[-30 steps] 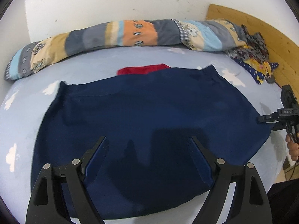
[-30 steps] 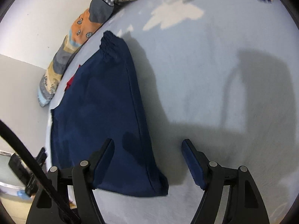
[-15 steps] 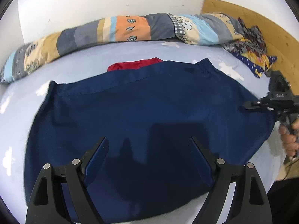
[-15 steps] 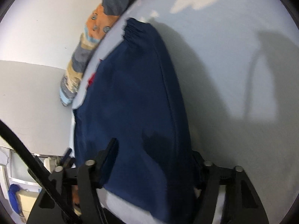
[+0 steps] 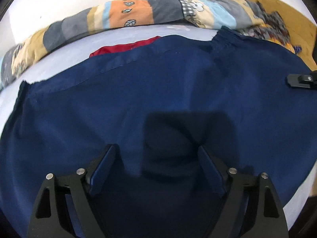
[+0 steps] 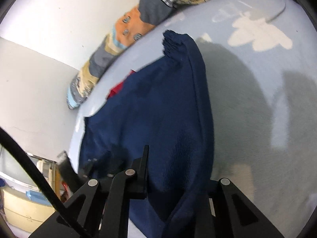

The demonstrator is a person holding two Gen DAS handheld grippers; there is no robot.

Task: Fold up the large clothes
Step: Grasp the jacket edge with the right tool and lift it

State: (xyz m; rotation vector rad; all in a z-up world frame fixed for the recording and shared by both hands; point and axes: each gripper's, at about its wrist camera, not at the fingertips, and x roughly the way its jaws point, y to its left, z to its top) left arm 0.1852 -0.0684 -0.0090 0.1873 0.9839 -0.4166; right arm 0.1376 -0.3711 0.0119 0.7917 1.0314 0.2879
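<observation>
Grasp step: my right gripper has just closed on the near-right edge of the large navy-blue cloth garment spread on the pale-blue bed sheet, left gripper released above its near hem; next, pinch there too.

Navy garment: matt, finely ribbed knit cloth; bedsheet: smooth matt cotton-like cloth; headboard: bare wood; tongs: matt black plastic.

The navy garment covers the right claw's far finger. Beyond the left claw, it hides most of a red cloth.
</observation>
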